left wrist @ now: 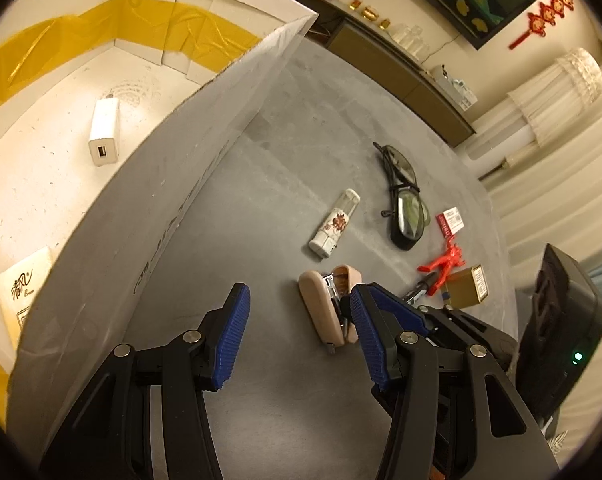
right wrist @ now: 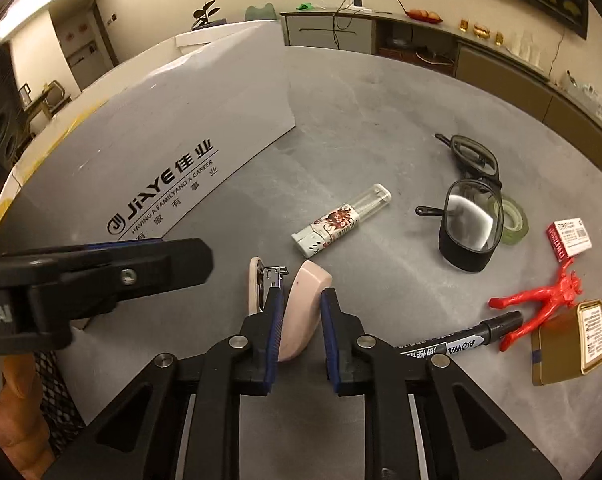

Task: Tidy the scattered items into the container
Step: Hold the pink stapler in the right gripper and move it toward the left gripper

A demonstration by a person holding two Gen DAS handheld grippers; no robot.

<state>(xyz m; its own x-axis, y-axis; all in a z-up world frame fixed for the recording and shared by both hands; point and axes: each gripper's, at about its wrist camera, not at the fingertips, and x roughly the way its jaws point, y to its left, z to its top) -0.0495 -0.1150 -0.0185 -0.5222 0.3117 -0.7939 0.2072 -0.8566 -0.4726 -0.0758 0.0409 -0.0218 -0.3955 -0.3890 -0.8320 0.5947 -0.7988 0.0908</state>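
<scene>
Right hand-held gripper [right wrist: 301,312] is down at the near edge of the gray table [right wrist: 381,120], its blue pads either side of one pink arm of the stapler [right wrist: 301,312]. Can't honestly tell if they're squeezing it yet or just bracketing it. The stapler lies splayed open, metal magazine showing between its two halves.

Left hand-held gripper [left wrist: 297,320] hangs spread wide with nothing between the pads, just left of the stapler and right beside the wall of the cardboard box [left wrist: 173,184].

To the right of the stapler there's a black marker [right wrist: 461,340], with a red plastic figure [right wrist: 541,300] lying across its tip and a gold tin [right wrist: 569,344] touching the figure. A bit further back sits a small spray bottle [right wrist: 341,220] with a floral label, lying on its side. Beyond that: black safety goggles [right wrist: 469,216], a roll of greenish tape [right wrist: 515,220] tucked behind them, and a little red-and-white box [right wrist: 569,238].

Inside the cardboard box: a white charger brick [left wrist: 103,132] and a tissue pack [left wrist: 21,292].
</scene>
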